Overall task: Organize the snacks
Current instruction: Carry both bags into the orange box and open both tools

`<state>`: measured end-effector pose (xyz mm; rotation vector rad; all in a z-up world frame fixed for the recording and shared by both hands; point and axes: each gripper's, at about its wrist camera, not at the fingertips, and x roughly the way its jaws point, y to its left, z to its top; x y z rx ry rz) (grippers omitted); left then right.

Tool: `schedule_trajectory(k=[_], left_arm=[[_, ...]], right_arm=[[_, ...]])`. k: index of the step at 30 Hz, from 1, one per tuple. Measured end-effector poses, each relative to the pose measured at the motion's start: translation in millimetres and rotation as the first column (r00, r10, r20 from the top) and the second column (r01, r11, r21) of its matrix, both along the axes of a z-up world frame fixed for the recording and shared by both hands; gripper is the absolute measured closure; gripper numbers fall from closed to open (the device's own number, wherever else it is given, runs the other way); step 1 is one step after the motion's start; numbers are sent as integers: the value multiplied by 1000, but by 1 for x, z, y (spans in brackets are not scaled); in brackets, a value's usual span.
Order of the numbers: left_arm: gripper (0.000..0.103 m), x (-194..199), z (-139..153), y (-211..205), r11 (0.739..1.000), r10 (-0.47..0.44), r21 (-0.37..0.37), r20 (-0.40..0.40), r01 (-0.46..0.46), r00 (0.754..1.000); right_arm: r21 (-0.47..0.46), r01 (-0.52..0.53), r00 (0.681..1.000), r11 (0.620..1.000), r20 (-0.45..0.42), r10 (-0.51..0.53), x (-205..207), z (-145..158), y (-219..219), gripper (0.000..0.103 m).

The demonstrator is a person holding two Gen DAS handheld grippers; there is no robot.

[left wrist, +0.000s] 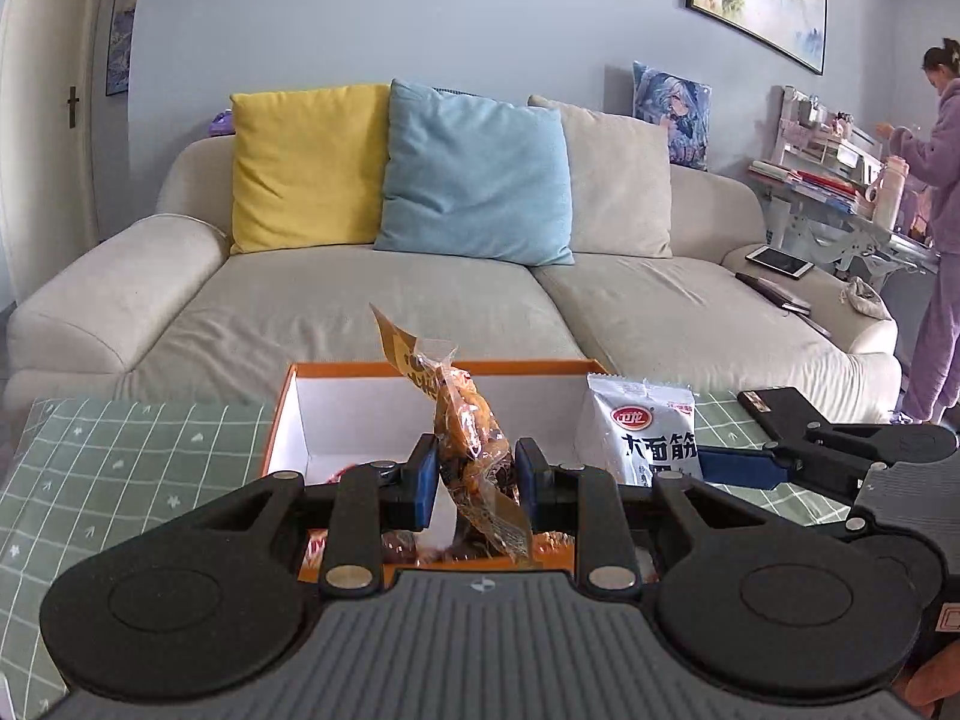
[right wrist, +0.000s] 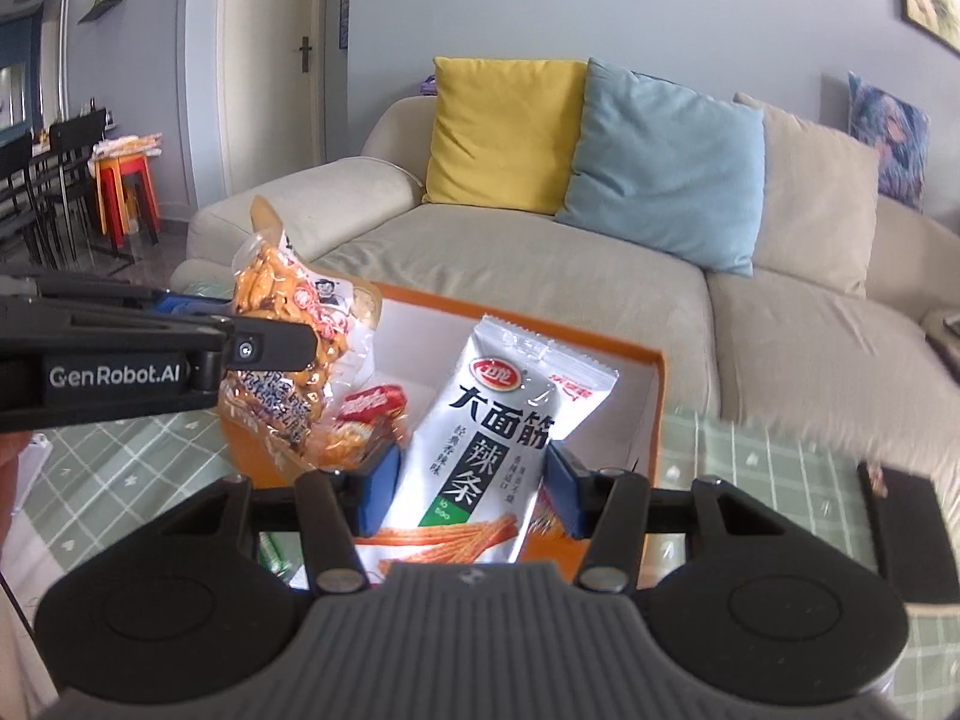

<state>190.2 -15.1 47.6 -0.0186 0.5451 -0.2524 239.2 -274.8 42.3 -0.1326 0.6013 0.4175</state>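
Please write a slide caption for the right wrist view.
Right gripper holds a silver snack packet above the orange box.

— What's the orange packet (left wrist: 474,450) like?

— A clear-and-orange bag of peanuts, crinkled, standing nearly upright with its twisted top corner leaning left in the left wrist view. It is up in the air above the orange box (left wrist: 420,367), pinched at its lower half.

— And the silver one?

— A silver spicy gluten strip packet (right wrist: 498,438) with big black Chinese characters, a red logo and a green patch; its serrated top edge tilts toward the box's far right corner. It too is lifted over the box, squeezed at the sides.

— The box?

— Open, white inside, orange rim, on the green checked tablecloth (left wrist: 120,468). A red-wrapped snack (right wrist: 372,405) lies in it near the left wall.
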Motion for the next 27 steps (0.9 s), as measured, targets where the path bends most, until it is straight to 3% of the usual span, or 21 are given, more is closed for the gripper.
schedule_trajectory(k=[10, 17, 27], left_arm=[[73, 57, -12, -4, 999, 30, 41, -46, -28, 998], [73, 87, -45, -14, 991, 40, 130, -136, -22, 990], [73, 111, -81, -16, 984, 52, 176, -271, -4, 961]], right_arm=[[-96, -8, 1000, 995, 18, 10, 75, -4, 14, 52], [-170, 16, 1000, 985, -18, -19, 119, -38, 22, 52], [-268, -9, 991, 963, -128, -27, 156, -81, 38, 52]])
